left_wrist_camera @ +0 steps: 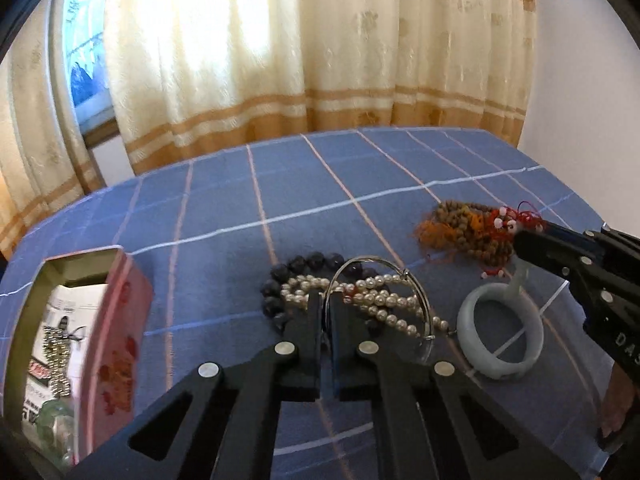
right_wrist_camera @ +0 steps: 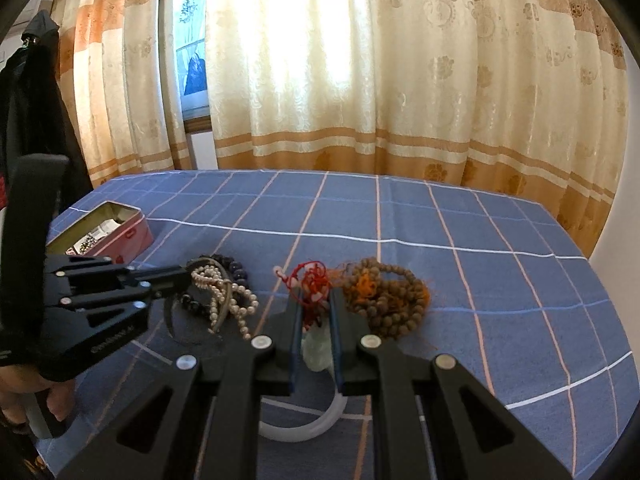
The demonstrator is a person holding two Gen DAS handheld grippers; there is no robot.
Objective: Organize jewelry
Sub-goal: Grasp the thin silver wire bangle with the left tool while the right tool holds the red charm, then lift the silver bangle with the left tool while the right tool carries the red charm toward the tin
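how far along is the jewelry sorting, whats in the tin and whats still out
Early on. The pink tin already holds a beaded chain and something pale green. The left gripper is shut on the thin silver bangle; the right gripper straddles the red cord charm. Pearl necklace, dark bead bracelet, jade bangle and brown prayer beads remain on the cloth.

Pearl strand [left_wrist_camera: 384, 300] tangled over dark beads [left_wrist_camera: 280, 280]; brown mala [left_wrist_camera: 468, 228] heaped; jade bangle [left_wrist_camera: 500, 336] flat.

A blue cloth [right_wrist_camera: 440, 220] checked with white and pink lines is being shown. White pearls [left_wrist_camera: 384, 300], a pale green bangle [left_wrist_camera: 500, 344] and a pink tin [right_wrist_camera: 128, 232] are being seen.
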